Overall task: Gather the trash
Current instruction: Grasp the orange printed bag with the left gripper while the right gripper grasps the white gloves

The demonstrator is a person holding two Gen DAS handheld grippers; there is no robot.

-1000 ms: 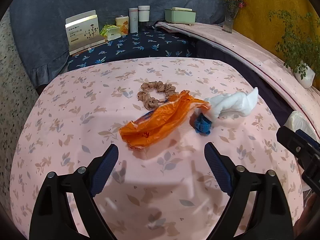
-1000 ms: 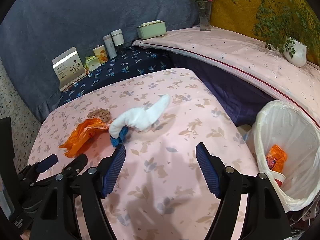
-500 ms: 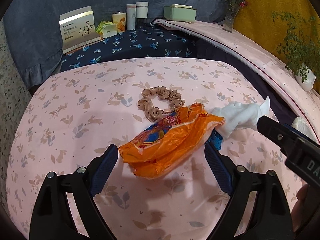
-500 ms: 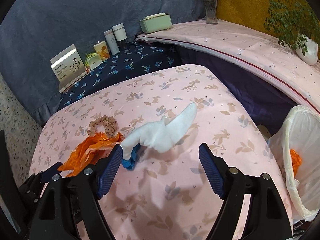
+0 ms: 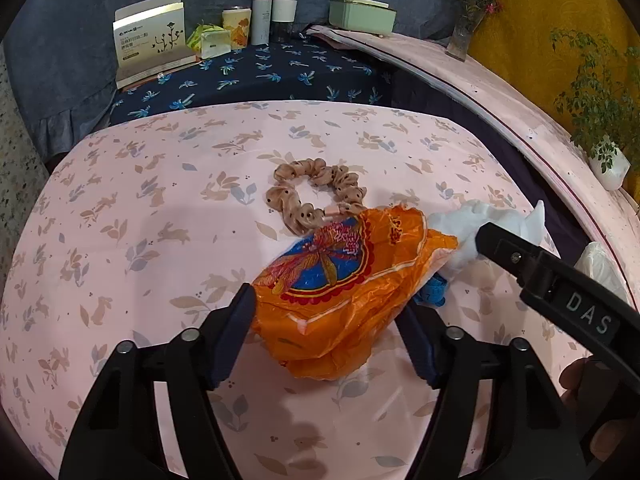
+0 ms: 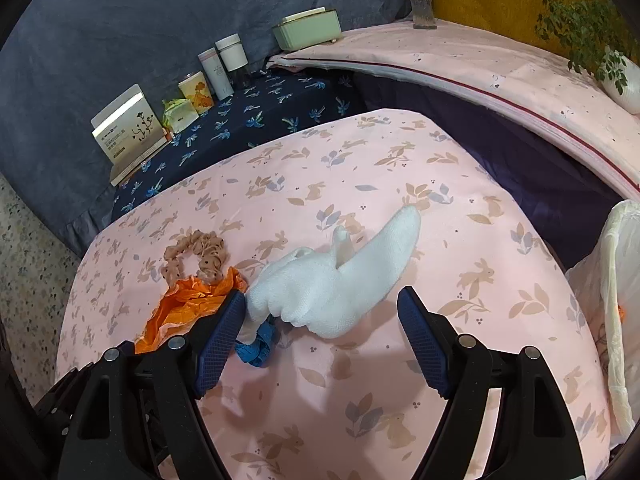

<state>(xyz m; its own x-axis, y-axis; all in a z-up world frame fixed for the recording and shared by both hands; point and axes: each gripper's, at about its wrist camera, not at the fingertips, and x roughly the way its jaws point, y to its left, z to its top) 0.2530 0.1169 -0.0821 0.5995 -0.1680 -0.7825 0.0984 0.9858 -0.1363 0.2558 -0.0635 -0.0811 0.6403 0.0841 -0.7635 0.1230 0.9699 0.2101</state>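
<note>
An orange snack wrapper (image 5: 344,280) lies crumpled on the pink bunny-print tablecloth (image 5: 120,240). My left gripper (image 5: 326,320) is open, its jaws on either side of the wrapper's near end. My right gripper (image 6: 320,320) is open around the near part of a white sock (image 6: 332,280). The wrapper also shows in the right wrist view (image 6: 188,304), left of the sock. A small blue scrap (image 6: 256,346) lies under the sock's near end, by the left jaw. The sock shows in the left wrist view (image 5: 468,220) behind the right gripper's body.
A tan scrunchie (image 5: 316,196) lies just behind the wrapper. A white-lined trash bin (image 6: 616,320) stands off the table's right edge. Boxes and bottles (image 5: 260,16) line the dark blue cloth at the back. A vase (image 5: 464,36) and a potted plant (image 5: 600,120) stand on the right ledge.
Both grippers have moved forward and lower. The left now straddles the orange wrapper. The right now straddles the white sock. Both stay open.
</note>
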